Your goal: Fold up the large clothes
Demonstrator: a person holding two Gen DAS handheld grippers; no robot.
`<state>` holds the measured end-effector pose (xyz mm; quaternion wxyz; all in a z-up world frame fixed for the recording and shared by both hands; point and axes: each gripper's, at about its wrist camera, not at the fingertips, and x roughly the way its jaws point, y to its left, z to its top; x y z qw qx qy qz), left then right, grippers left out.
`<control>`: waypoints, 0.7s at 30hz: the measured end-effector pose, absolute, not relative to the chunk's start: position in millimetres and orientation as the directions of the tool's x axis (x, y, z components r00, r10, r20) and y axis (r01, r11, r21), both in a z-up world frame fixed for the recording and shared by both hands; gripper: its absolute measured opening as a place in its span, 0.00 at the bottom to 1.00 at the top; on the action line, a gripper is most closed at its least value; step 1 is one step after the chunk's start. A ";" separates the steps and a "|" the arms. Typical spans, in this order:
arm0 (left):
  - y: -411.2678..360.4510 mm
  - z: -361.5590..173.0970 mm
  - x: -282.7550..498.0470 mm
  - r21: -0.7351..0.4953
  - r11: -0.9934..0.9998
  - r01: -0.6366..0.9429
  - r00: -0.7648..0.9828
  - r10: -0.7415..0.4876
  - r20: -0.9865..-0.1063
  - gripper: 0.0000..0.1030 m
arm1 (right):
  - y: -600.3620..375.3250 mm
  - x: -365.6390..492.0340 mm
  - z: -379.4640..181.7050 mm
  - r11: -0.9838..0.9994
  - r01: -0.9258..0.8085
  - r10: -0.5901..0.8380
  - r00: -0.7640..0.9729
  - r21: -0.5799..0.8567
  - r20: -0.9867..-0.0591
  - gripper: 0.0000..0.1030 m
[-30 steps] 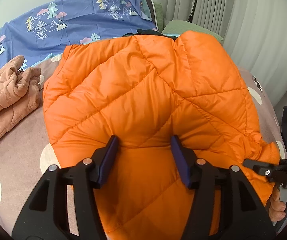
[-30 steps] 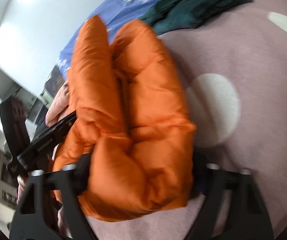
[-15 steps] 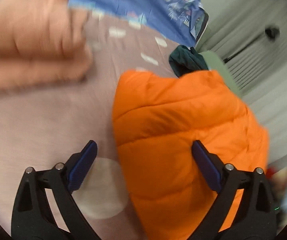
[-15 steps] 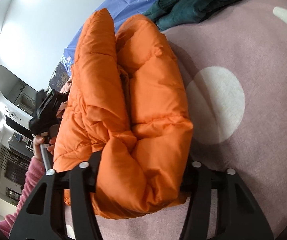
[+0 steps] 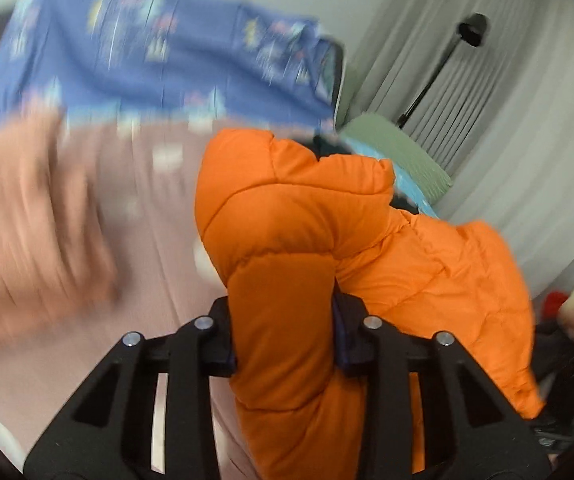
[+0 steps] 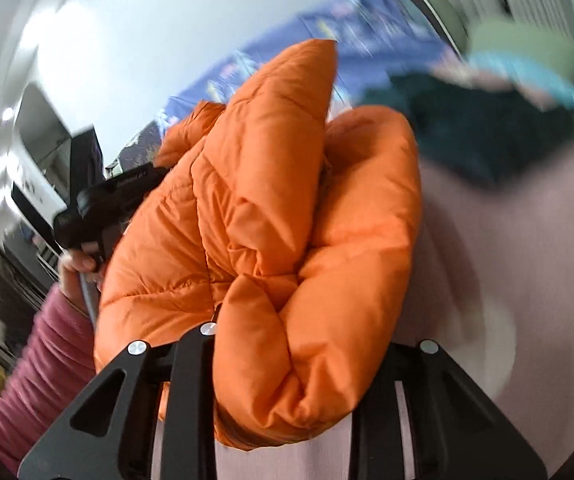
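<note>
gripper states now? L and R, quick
Left gripper: shut on a fold of the orange puffer jacket.
Right gripper: shut on a thick bundle of the orange puffer jacket.

— What sits behind you on the bed?

— Your pinkish bedspread [image 5: 155,248] with pale spots runs under everything, and a blue patterned sheet [image 5: 159,68] lies along the plain white wall [image 6: 135,28] at the far edge. It's blurred, so you can't read the print.

— And to your right?

— Pale grey curtains [image 5: 499,92] hang in long folds, with a black lamp [image 5: 471,31] on a thin stand in front of them. A green cushion [image 5: 399,148] rests beside a dark teal garment [image 6: 487,136].

— To your left?

— A blurred peach quilted bundle [image 5: 27,216] on the spread, and in the right wrist view dark shelving [image 6: 43,152] against the wall, brightly lit from above
</note>
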<state>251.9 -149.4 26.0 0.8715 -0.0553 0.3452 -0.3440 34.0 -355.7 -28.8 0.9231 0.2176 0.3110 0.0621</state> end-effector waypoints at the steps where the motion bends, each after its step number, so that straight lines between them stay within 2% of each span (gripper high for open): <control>1: -151.0 40.0 255.0 -0.296 0.766 0.570 0.552 -0.625 -0.552 0.33 | -352.9 46.4 -15.9 0.912 0.001 0.238 0.813 0.410 -0.531 0.25; 6: -156.6 113.7 300.4 -0.078 0.831 0.551 0.704 -0.513 -0.492 0.33 | -356.0 127.0 18.3 0.906 -0.069 0.278 0.840 0.417 -0.467 0.25; 11: -151.8 131.3 374.7 0.027 0.892 0.452 0.782 -0.381 -0.494 0.33 | -355.8 222.1 17.8 0.898 -0.088 0.298 0.844 0.431 -0.446 0.25; 17: -173.4 82.7 455.4 0.118 0.930 0.349 0.812 -0.237 -0.533 0.35 | -355.0 305.4 -38.2 0.928 0.035 0.175 0.839 0.372 -0.515 0.25; 19: -185.7 47.9 479.5 0.194 0.941 0.277 0.808 -0.119 -0.577 0.52 | -364.8 331.9 -77.7 0.922 0.132 0.128 0.783 0.364 -0.609 0.27; 21: -195.9 2.6 498.0 0.290 0.934 0.207 0.766 0.030 -0.642 0.54 | -375.4 349.6 -121.8 0.903 0.232 0.104 0.699 0.361 -0.708 0.36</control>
